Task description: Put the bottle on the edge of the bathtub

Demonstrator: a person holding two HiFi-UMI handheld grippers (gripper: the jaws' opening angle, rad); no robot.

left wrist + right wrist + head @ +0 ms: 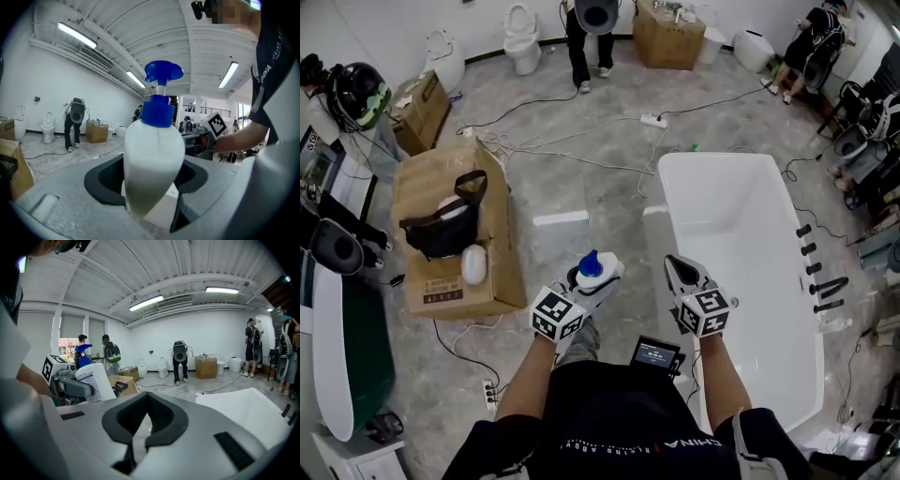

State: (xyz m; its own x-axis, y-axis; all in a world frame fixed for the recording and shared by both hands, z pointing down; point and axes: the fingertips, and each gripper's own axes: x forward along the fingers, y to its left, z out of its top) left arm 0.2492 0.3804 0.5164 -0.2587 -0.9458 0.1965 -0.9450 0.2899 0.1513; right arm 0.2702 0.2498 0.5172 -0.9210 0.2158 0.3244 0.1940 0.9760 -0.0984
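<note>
Between the jaws of our left claw (151,185) stands the bottle (154,150), gripped around its white body below the shoulder, its blue pump top rising above the jaws. We judge the hold is chosen with the goal in mind. It carries the bottle roughly upright, leaves the pump free of the jaws, and lets the base come down first onto a ledge. Nothing props the bottle from below, so the claw alone bears it in the air.

Just to the right of the left claw, our right claw (145,423) is clenched on nothing, with only a thin slit between its jaws. We take it to be idle and held alongside, since one claw is enough for a bottle this size.

Ahead and to the right of the left claw lies the tub (731,234), white and bare inside. Its near left rim is closer to the right claw than to the left one. So the bottle is not yet at the edge; it sits in the left claw, apart from the tub, with floor (581,178) beneath it. Farther to the left claw's left stands a box (441,183) with a bag (445,232) on top, well apart from the path to the tub.
</note>
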